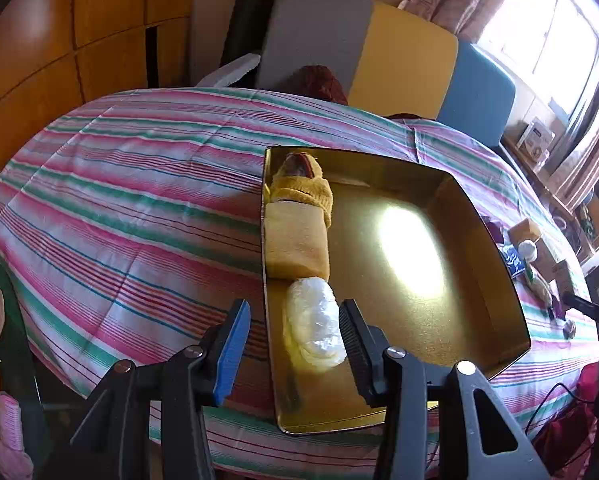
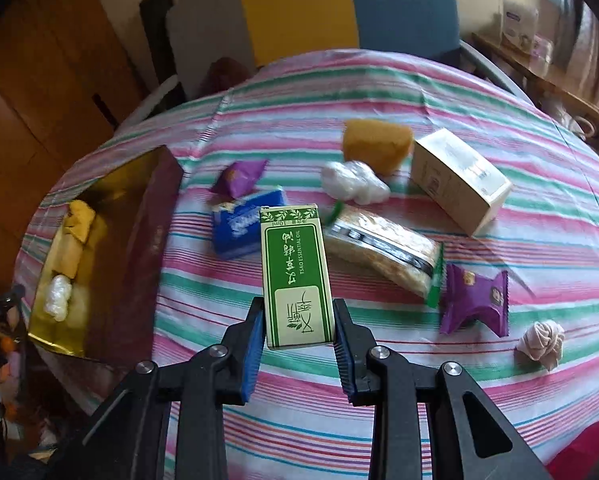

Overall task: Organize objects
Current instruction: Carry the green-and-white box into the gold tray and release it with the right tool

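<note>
gold, shiny and catching the window glare — that's the tray (image 1: 439, 248) sitting on the striped tablecloth (image 1: 119, 200). along its left wall lie three things in a row: a yellow knitted sock (image 1: 303, 190) at the far end, a folded pale yellow cloth (image 1: 297, 240) in the middle, and a white crinkled plastic bundle (image 1: 313, 326) nearest. the left gripper (image 1: 293, 344) hangs over the tray's near left corner with its jaws spread wide, one finger outside the tray wall and the other beside the plastic bundle, gripping nothing.

the right gripper (image 2: 299, 332) is closed around the lower end of a green and cream essential oil box (image 2: 295, 276) — the box is lifted above the cloth and points away from the gripper. beyond it the table is scattered: a blue tissue pack (image 2: 245, 228), a purple candy wrapper (image 2: 239, 178), a white plastic wad (image 2: 353, 182), an orange sponge (image 2: 377, 144), a cream carton (image 2: 459, 178) lying tilted, a clear-wrapped cracker pack (image 2: 383, 250), a second purple sachet (image 2: 475, 300) and a pale pink knotted cloth (image 2: 541, 342) off to the right. from this side the tray (image 2: 139, 240) sits well to the left of the held box, its outer wall dark maroon.
</note>
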`<action>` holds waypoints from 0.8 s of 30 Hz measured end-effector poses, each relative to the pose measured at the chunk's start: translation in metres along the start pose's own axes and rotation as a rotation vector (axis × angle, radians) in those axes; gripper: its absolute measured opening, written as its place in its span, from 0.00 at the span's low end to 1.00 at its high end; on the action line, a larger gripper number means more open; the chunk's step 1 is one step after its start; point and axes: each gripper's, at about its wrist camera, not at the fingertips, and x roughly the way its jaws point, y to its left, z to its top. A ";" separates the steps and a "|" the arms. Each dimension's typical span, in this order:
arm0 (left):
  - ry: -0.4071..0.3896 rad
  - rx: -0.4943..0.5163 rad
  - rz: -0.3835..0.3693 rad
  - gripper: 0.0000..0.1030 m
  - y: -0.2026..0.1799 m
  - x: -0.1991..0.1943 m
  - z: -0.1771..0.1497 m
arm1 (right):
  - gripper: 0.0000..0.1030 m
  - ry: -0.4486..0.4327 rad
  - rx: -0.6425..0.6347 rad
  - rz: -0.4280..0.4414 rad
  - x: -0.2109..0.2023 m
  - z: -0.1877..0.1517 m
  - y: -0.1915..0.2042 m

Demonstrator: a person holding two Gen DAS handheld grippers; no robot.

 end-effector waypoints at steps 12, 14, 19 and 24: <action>-0.029 -0.093 -0.028 0.45 0.040 -0.014 -0.009 | 0.31 0.220 -0.734 0.293 0.058 0.002 0.233; -0.031 -0.115 -0.030 0.45 0.048 -0.015 -0.012 | 0.31 0.298 -0.813 0.357 0.074 -0.001 0.256; -0.023 -0.161 -0.033 0.45 0.066 -0.013 -0.018 | 0.32 0.478 -0.973 0.448 0.105 -0.008 0.294; -0.009 -0.180 -0.039 0.45 0.071 -0.008 -0.021 | 0.33 0.559 -1.016 0.508 0.123 -0.001 0.322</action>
